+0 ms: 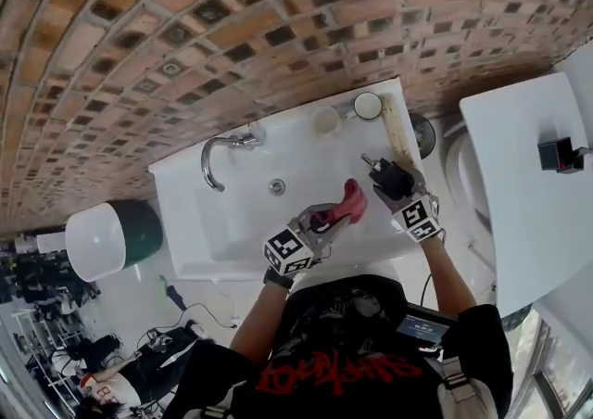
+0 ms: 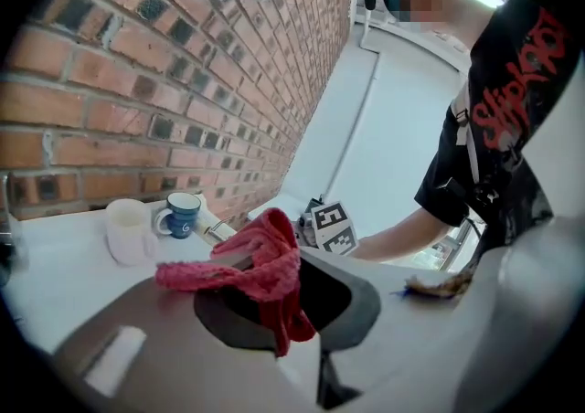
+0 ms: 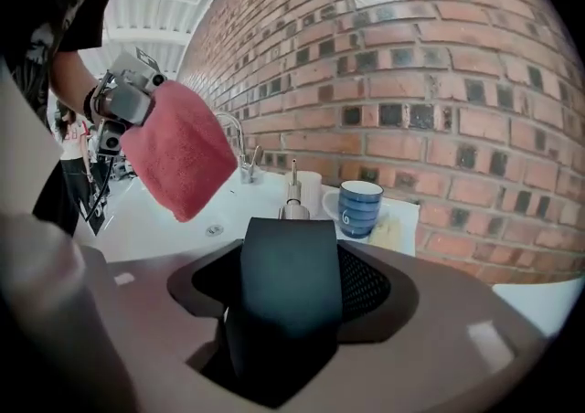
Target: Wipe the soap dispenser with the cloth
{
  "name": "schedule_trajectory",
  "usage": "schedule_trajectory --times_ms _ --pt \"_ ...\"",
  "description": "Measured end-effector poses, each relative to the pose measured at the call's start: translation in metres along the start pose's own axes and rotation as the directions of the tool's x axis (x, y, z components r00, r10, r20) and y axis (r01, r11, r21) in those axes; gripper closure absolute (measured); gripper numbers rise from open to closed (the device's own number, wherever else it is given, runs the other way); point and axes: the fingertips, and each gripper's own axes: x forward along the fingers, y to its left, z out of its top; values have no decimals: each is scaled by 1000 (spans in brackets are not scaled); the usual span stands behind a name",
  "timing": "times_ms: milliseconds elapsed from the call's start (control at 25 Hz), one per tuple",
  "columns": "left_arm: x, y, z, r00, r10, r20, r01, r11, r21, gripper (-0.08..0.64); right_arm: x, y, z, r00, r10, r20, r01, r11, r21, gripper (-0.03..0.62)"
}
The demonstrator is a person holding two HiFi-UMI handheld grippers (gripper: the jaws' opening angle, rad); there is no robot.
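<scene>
From the head view I look steeply down on a white, smooth sink [image 1: 185, 213] set against a rough brick wall [image 1: 185, 37], with a curved chrome faucet [image 1: 215, 156] and a round metal drain [image 1: 277, 187]. Both my grippers are raised over the basin. My left gripper [image 1: 324, 220] is clamped on the cloth [image 1: 352, 202], a red, nubby terry piece that hangs in a fold. My right gripper [image 1: 400, 190] grips the soap dispenser [image 1: 380, 170], held above the sink's right side, just beside the cloth; I cannot tell whether they touch.

Only the right gripper view shows the dispenser's form: a dark, matte, rounded body [image 3: 288, 292] filling the space between the jaws, topped by a thin metal pump. It also shows the cloth [image 3: 178, 151] as a flat, soft square dangling from the left gripper [image 3: 123, 100].

Only the left gripper view shows the cloth [image 2: 260, 265] bunched and draped over the jaws that pinch it, and the right gripper's marker cube [image 2: 331, 227] just behind it.

On the sink's back ledge stand a plain white cup [image 1: 325, 120] and a glossy blue mug [image 1: 368, 106], side by side.
</scene>
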Motion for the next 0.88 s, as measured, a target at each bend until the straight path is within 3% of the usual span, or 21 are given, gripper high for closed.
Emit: schedule_trajectory --times_ms 200,280,360,400,440,520,600,640,720,880 --pt "3 -1 4 998 20 54 -17 999 -46 511 9 8 26 993 46 105 -47 999 6 288" --pt "-9 29 9 986 123 111 -111 988 -109 512 5 6 57 979 46 199 -49 999 5 288" --pt "-23 69 17 961 232 153 -207 965 -164 512 -9 13 82 959 71 275 -74 997 2 288" --pt "-24 82 23 961 230 154 -206 966 -156 512 -16 21 89 949 103 298 -105 994 -8 288" --pt "-18 86 31 973 178 147 -160 979 -125 512 -21 29 92 941 140 310 -139 990 -23 288" --pt "-1 74 53 990 -31 138 38 998 -52 512 -23 37 91 933 186 309 -183 982 -40 283" --pt "10 51 67 962 -243 125 248 968 -26 512 -23 35 82 936 195 294 -192 981 -39 287" --pt "14 42 67 945 -311 105 316 948 -29 512 -23 35 76 941 196 276 -190 981 -47 288" --pt "22 40 61 930 -361 65 364 930 -49 511 -22 31 64 958 180 226 -169 983 -65 288" --pt "35 51 35 943 -334 -9 332 939 -87 512 -6 21 34 989 117 85 -107 988 -112 288"
